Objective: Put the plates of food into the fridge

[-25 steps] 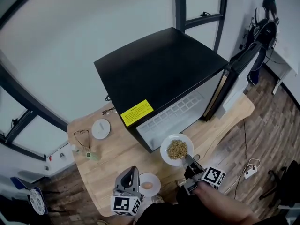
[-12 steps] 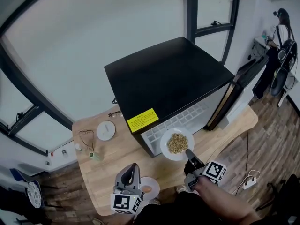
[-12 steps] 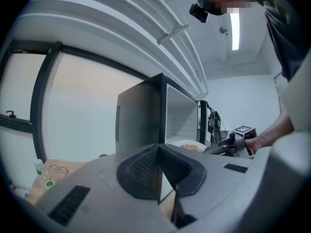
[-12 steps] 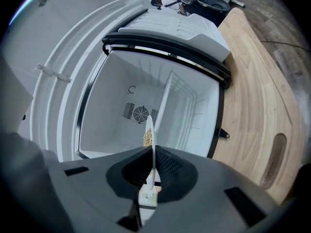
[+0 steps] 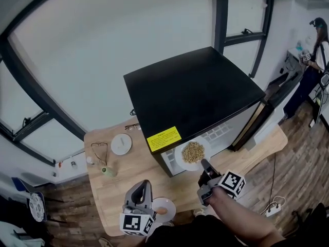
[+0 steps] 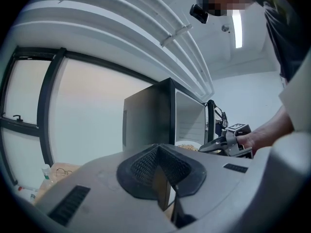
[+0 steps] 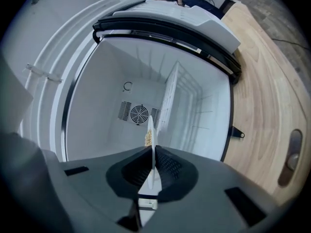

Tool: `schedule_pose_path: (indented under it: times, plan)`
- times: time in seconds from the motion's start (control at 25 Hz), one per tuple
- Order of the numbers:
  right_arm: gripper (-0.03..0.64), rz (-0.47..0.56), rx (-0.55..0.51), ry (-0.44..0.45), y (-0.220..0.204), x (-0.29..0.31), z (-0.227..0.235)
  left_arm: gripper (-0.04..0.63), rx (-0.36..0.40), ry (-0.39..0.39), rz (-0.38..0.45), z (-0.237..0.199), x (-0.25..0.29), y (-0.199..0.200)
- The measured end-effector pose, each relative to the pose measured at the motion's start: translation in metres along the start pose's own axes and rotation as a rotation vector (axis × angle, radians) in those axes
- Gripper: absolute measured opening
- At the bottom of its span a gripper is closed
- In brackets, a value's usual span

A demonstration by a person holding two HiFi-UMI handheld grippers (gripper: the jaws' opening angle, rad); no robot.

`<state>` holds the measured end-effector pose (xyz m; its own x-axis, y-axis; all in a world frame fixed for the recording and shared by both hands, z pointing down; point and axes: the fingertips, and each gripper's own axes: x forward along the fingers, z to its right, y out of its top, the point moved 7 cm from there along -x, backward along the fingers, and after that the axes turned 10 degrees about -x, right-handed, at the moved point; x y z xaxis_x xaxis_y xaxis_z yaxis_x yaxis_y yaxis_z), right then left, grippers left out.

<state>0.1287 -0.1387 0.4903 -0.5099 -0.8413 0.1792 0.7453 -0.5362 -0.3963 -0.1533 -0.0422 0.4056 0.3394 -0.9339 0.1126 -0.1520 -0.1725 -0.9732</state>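
Observation:
A white plate of grain-like food (image 5: 191, 153) hangs level at the mouth of the open black fridge (image 5: 195, 89). My right gripper (image 5: 204, 164) is shut on its near rim. In the right gripper view the plate (image 7: 152, 139) shows edge-on between the jaws, in front of the white fridge interior (image 7: 141, 81). A second plate with an egg-like item (image 5: 163, 209) lies on the wooden table (image 5: 128, 174) near its front edge. My left gripper (image 5: 142, 187) stands just left of it, shut and holding nothing; in its own view (image 6: 164, 174) the jaws meet.
The fridge door (image 5: 270, 99) stands open to the right. A small white lid (image 5: 121, 144), a pair of glasses (image 5: 98, 151) and a small green bottle (image 5: 107, 171) lie on the table's left part. A wire shelf (image 7: 170, 98) sits inside the fridge. A person (image 5: 313, 45) stands far right.
The right gripper has carried the plate of grain up and away from me, to the fridge opening. The left gripper stays beside the egg plate.

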Motion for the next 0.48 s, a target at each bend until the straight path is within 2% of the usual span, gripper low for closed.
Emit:
schedule_pose_path:
  times: [0.32,0.48]
  plan:
    - [0.031,-0.020,-0.003,-0.033,0.000,0.031,-0.007,0.005,0.015,0.053,-0.018,-0.015,-0.007,0.005]
    - [0.031,-0.033,-0.064,-0.049,0.005,0.048,-0.015,0.005,0.024,0.076,-0.020,-0.024,-0.010,0.008]
